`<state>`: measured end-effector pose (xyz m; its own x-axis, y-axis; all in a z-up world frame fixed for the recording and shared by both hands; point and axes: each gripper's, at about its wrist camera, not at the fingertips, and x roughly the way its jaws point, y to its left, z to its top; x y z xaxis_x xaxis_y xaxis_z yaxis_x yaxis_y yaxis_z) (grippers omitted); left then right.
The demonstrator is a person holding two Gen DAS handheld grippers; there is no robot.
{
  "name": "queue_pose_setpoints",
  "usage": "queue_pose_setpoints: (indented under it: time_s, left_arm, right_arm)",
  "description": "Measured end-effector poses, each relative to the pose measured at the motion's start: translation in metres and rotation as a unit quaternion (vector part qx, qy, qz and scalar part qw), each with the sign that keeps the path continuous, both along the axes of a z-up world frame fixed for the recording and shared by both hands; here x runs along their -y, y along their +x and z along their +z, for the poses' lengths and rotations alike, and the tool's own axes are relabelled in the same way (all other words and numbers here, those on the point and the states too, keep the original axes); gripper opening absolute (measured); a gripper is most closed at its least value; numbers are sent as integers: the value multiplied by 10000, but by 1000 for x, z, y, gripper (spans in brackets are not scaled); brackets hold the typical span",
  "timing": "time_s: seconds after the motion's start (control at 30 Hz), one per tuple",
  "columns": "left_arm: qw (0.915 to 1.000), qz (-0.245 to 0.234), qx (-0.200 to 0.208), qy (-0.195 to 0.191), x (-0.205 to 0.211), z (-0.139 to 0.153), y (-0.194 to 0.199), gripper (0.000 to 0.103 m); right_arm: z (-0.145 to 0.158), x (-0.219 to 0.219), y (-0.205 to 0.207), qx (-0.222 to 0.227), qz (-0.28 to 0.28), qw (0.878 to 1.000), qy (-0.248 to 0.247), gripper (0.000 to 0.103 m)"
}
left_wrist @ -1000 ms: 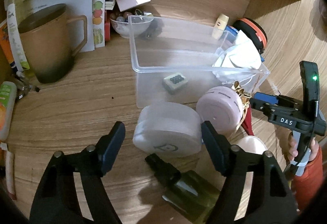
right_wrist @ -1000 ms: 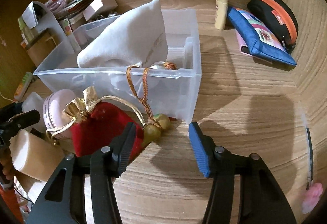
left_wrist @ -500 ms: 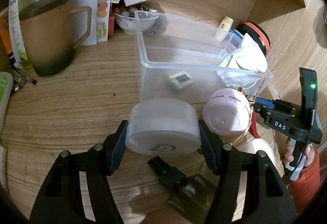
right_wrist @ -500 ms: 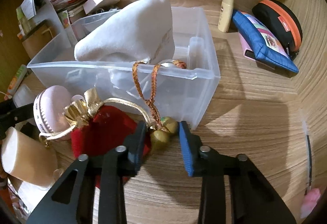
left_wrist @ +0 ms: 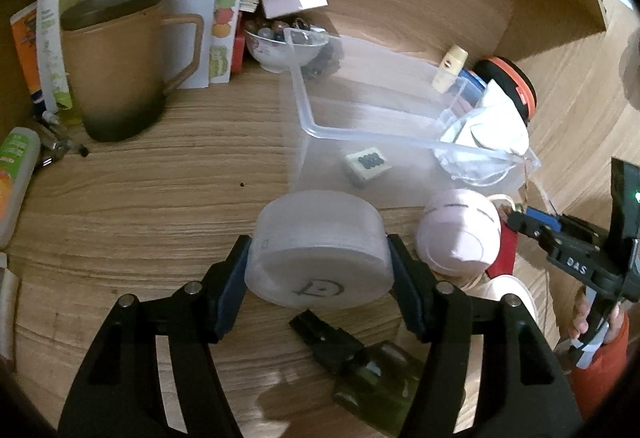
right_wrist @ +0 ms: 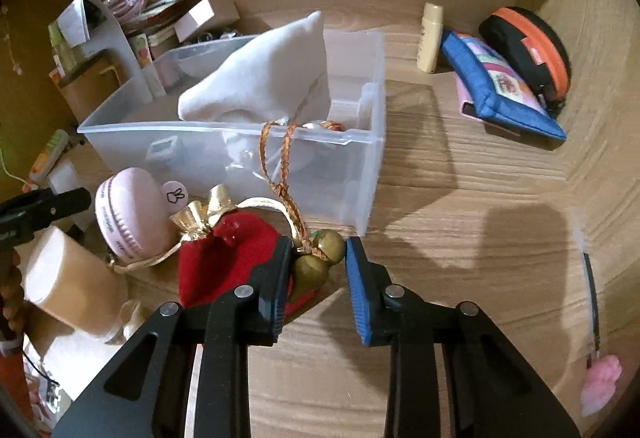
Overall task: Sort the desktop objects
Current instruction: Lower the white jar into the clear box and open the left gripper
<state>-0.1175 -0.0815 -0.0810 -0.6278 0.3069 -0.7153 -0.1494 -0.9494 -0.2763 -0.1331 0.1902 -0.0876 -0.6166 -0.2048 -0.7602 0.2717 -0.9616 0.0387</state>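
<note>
My left gripper (left_wrist: 318, 272) is shut on a round, pale translucent box (left_wrist: 320, 246), one pad pressed on each side, in front of the clear plastic bin (left_wrist: 360, 134). A small patterned tile (left_wrist: 367, 162) lies inside the bin. In the right wrist view my right gripper (right_wrist: 318, 264) is shut on the gold beads (right_wrist: 320, 258) at the end of an orange cord. The cord runs over the bin's rim (right_wrist: 240, 126) to the white pouch (right_wrist: 264, 78) lying inside. A red velvet pouch (right_wrist: 224, 258) and a pink round case (right_wrist: 128, 214) sit just left of the beads.
A dark green bottle (left_wrist: 368, 370) lies under my left gripper. A brown mug (left_wrist: 116, 66), a bowl of beads (left_wrist: 280, 46) and papers stand at the back left. A cream bottle (right_wrist: 430, 38), a blue pouch (right_wrist: 504, 90) and a black-orange case (right_wrist: 528, 46) lie right of the bin.
My left gripper closed from open onto the round box. My right gripper closed from wide apart onto the gold beads. Both hands stayed almost in place.
</note>
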Motion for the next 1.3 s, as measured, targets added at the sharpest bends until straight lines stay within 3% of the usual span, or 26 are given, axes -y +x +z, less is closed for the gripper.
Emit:
queue_pose_setpoints:
  time_s: [0.33, 0.57, 1.3]
  left_arm:
    - [9997, 177, -137, 125, 8, 9, 9, 65]
    - [9991, 234, -301, 175, 8, 20, 12, 65]
    - [9979, 155, -599, 202, -10, 55, -10, 65]
  right_arm:
    - [13, -10, 22, -17, 121, 9996, -242, 25]
    - [34, -10, 32, -279, 217, 9987, -379, 25]
    - [60, -1, 10, -671, 414, 9961, -403, 25]
